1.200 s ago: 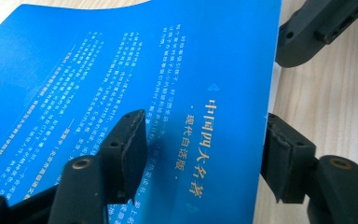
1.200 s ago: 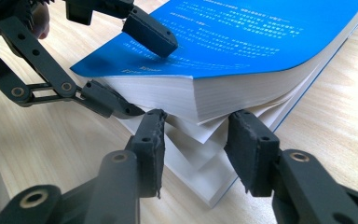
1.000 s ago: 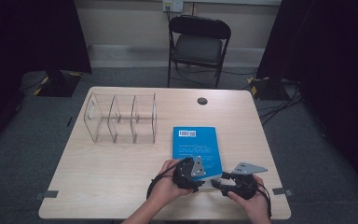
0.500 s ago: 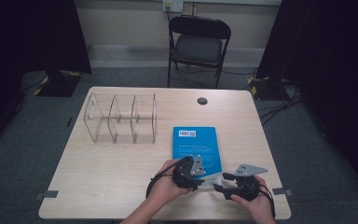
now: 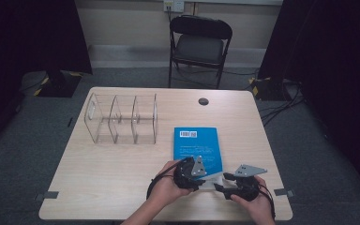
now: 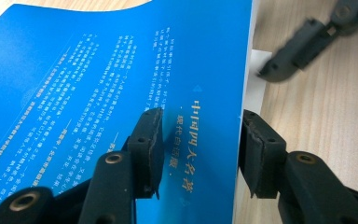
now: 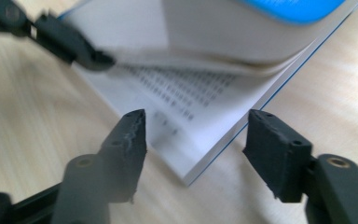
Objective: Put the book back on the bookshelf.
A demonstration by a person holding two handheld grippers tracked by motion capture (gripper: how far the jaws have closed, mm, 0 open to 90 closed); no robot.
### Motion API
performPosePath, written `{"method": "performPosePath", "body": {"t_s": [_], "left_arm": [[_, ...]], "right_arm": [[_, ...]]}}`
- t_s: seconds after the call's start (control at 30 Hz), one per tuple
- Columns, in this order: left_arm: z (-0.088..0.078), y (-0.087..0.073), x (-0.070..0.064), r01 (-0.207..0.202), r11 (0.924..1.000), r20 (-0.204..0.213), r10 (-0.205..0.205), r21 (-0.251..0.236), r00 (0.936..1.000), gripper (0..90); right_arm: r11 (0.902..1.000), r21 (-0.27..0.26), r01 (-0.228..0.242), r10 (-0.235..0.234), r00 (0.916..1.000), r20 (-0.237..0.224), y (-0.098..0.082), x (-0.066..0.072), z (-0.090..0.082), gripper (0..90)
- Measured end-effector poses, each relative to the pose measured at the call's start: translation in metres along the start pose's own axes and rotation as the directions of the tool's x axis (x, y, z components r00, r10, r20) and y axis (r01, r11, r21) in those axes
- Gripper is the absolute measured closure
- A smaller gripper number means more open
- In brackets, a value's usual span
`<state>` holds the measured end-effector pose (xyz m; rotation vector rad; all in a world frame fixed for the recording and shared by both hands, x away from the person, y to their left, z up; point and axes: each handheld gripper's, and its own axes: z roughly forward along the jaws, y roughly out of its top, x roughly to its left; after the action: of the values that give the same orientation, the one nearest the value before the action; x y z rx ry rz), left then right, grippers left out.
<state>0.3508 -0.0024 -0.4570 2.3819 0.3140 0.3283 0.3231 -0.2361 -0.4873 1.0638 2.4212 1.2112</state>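
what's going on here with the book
A person at a table works on a blue book with two handheld grippers. The left gripper has just been closing over the lifted cover at its near edge, one jaw on top and one at the edge. The right gripper sits open at the book's near corner, over the bared printed pages. A clear divided organizer stands untouched further back on the left.

The blue book [image 6: 121,93] has white Chinese writing on its cover, with big letters reading 中国四大名著. A barcode [image 5: 188,134] sits near its top.
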Motion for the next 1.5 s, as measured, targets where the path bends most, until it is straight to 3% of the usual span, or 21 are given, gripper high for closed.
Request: {"method": "performPosePath", "body": {"t_s": [0.13, 0.23, 0.27, 0.4, 0.53, 0.6, 0.7, 0.77, 0.87, 0.9, 1.17, 1.3, 1.37, 1.5], "left_arm": [[0.000, 0.000, 0.000, -0.001, 1.0000, -0.001, 0.001, 0.006, 1.0000, 53.5], [0.001, -0.001, -0.001, 0.002, 1.0000, 0.006, -0.002, -0.005, 1.0000, 49.7], [0.000, -0.002, 0.000, 0.027, 0.9996, 0.020, -0.027, -0.010, 0.9994, 48.3], [0.001, -0.004, 0.001, 0.044, 0.9985, 0.026, -0.043, -0.032, 0.9987, 42.2], [0.004, -0.007, -0.001, 0.063, 0.9972, 0.001, -0.063, -0.039, 0.9980, 35.4], [0.008, -0.007, -0.004, 0.052, 0.9977, -0.017, -0.053, -0.043, 0.9985, 28.4], [0.009, -0.004, -0.008, 0.032, 0.9993, -0.050, -0.033, -0.016, 0.9982, 25.5], [0.012, -0.003, -0.009, 0.018, 0.9997, -0.071, -0.019, -0.017, 0.9973, 26.5], [0.012, -0.006, -0.005, 0.048, 0.9973, -0.069, -0.052, -0.055, 0.9963, 30.4], [0.012, -0.006, -0.005, 0.048, 0.9973, -0.069, -0.052, -0.055, 0.9963, 33.7], [0.012, -0.004, -0.006, 0.020, 0.9992, -0.092, -0.023, -0.033, 0.9955, 34.3], [0.016, -0.007, -0.010, -0.005, 0.9987, -0.117, -0.001, -0.051, 0.9931, 29.8], [0.017, -0.008, -0.009, 0.001, 0.9978, -0.127, -0.009, -0.066, 0.9918, 31.6], [0.016, -0.006, -0.007, -0.003, 0.9988, -0.120, -0.003, -0.049, 0.9928, 35.6]], "right_arm": [[0.9994, -0.025, -0.022, 0.023, 0.9991, 0.036, 0.005, -0.003, 0.001, 41.2], [0.9981, -0.048, -0.037, 0.039, 0.9986, 0.036, 0.008, -0.004, 0.001, 41.9], [0.9970, -0.063, -0.045, 0.047, 0.9982, 0.036, 0.011, -0.003, 0.000, 42.3], [0.9980, -0.051, -0.036, 0.038, 0.9983, 0.045, 0.011, -0.001, 0.000, 43.9], [0.9979, -0.052, -0.038, 0.040, 0.9984, 0.040, 0.012, -0.001, 0.000, 45.1], [0.9969, -0.059, -0.052, 0.054, 0.9977, 0.040, 0.013, 0.000, 0.000, 45.2], [0.9954, -0.070, -0.066, 0.069, 0.9970, 0.036, 0.014, 0.001, -0.001, 45.9], [0.9947, -0.075, -0.070, 0.073, 0.9968, 0.033, 0.014, 0.002, -0.001, 46.5], [0.9930, -0.078, -0.089, 0.091, 0.9958, 0.016, 0.013, 0.001, -0.002, 46.5], [0.9930, -0.078, -0.089, 0.091, 0.9958, 0.016, 0.013, 0.001, -0.002, 46.5], [0.9913, -0.073, -0.109, 0.110, 0.9938, 0.016, 0.014, 0.001, -0.002, 46.5], [0.9890, -0.084, -0.122, 0.123, 0.9922, 0.016, 0.015, 0.002, -0.002, 47.7], [0.9869, -0.087, -0.136, 0.137, 0.9905, 0.008, 0.015, 0.002, -0.001, 47.8], [0.9862, -0.088, -0.140, 0.141, 0.9901, 0.000, 0.014, 0.001, -0.001, 47.8]]}}
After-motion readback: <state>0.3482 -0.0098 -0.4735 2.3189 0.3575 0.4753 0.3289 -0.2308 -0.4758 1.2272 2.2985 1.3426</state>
